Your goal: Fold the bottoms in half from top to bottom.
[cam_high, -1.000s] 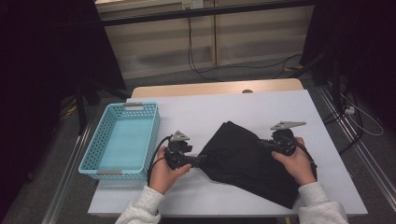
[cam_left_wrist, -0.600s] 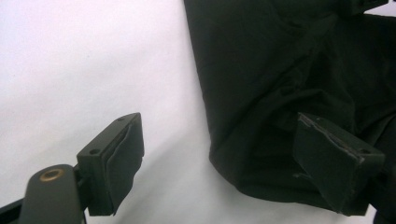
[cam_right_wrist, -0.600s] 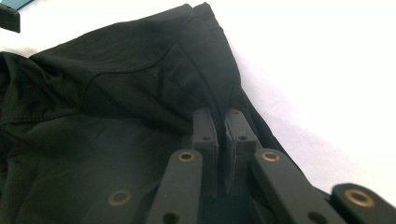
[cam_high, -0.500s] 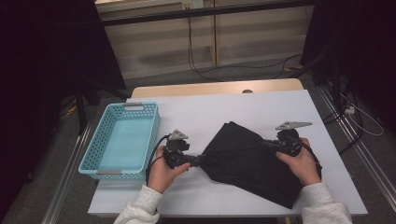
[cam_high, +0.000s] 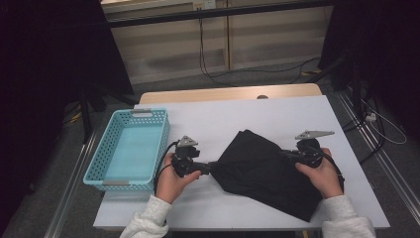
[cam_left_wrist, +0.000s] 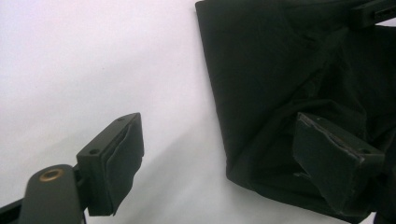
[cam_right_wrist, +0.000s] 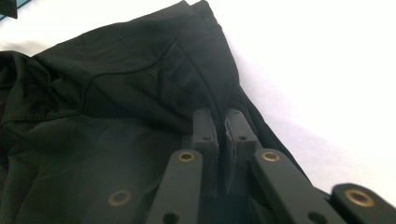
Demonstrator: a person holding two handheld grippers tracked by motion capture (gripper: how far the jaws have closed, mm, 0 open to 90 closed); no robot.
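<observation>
White desk (cam_high: 247,111) stands before a pale panelled wall with dark curtains at either side; cables run across the floor behind it. On the desk's left part sits a light blue basket (cam_high: 106,151) with perforated walls, just beside the person's left hand (cam_high: 174,179).

Black cloth (cam_high: 262,171) lies spread over the desk's middle and right, between the two hands, one corner reaching toward the near edge; it is creased and partly folded over itself; it lies well apart from the basket.

Left claw (cam_high: 210,167) points toward the cloth's left edge; in the left gripper view this left claw (cam_left_wrist: 233,163) stands wide apart, one jaw over bare white desk, the other jaw above the cloth's bunched corner; nothing is pinched between them; whether the far jaw touches the fabric cannot be told.

Right claw (cam_high: 287,154) lies at the cloth's right side, held by the right hand (cam_high: 322,173), a grey three-cornered plate on top of it; in the right gripper view the right claw (cam_right_wrist: 221,123) has its jaws drawn nearly together, with a thin fold of the cloth's edge caught between them; a stitched seam curves across the fabric beyond the jaws; white desk shows to the right of the fabric.

Both forearms wear light grey sleeves (cam_high: 148,218) and enter from the near edge.
</observation>
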